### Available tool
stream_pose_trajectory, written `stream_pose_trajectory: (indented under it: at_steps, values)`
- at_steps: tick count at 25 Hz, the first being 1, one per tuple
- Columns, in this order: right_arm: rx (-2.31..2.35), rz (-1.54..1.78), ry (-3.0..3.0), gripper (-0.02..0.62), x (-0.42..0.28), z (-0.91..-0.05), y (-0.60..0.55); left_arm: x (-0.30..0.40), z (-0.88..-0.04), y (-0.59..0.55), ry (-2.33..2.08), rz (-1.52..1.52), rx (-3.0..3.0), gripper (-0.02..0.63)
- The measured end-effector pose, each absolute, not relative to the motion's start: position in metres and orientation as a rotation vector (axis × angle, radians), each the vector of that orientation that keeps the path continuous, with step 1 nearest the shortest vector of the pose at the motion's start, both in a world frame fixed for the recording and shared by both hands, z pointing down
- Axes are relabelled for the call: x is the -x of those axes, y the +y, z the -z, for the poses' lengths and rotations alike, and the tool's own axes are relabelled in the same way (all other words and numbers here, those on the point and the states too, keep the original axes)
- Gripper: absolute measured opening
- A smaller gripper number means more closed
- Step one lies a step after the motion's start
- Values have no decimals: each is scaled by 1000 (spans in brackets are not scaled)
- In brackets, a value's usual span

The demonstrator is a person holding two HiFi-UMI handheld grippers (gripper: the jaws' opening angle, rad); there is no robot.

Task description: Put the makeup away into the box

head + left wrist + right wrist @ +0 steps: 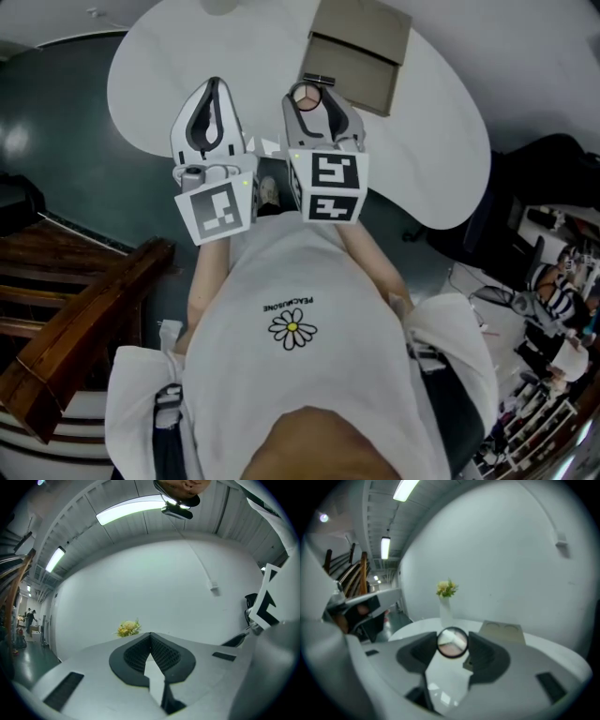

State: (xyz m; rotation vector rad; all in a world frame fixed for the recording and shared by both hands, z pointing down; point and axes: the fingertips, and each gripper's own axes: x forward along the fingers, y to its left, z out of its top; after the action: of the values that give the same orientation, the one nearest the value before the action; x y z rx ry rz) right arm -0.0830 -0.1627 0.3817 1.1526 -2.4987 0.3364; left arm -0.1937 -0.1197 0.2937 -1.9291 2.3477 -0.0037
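A round compact [307, 97] with a black rim and a pinkish inside sits between the tips of my right gripper [307, 92], which is shut on it above the white table [187, 56]. The right gripper view shows the compact [452, 642] clamped between the dark pads [483, 654]. The tan box [361, 47] lies closed on the table just beyond and right of the compact; the right gripper view has the box [501, 631] behind the jaws. My left gripper [214, 89] hovers beside the right one, its tips [151, 637] meeting with nothing between them.
A white vase with yellow flowers [446, 603] stands at the table's far side, and its flowers [128, 628] show past the left jaws. A wooden stair rail [84, 309] is at the left. A dark chair [525, 187] and clutter stand at the right.
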Motion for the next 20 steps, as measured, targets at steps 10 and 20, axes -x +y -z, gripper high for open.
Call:
stream_pose_trajectory:
  at_steps: [10, 20]
  values:
    - [-1211, -528, -2387, 227, 70, -421, -253, 217, -303, -115, 2434, 55, 1859, 20]
    - [-945, -599, -2183, 229, 70, -529, -332, 253, -321, -97, 2563, 212, 1700, 20]
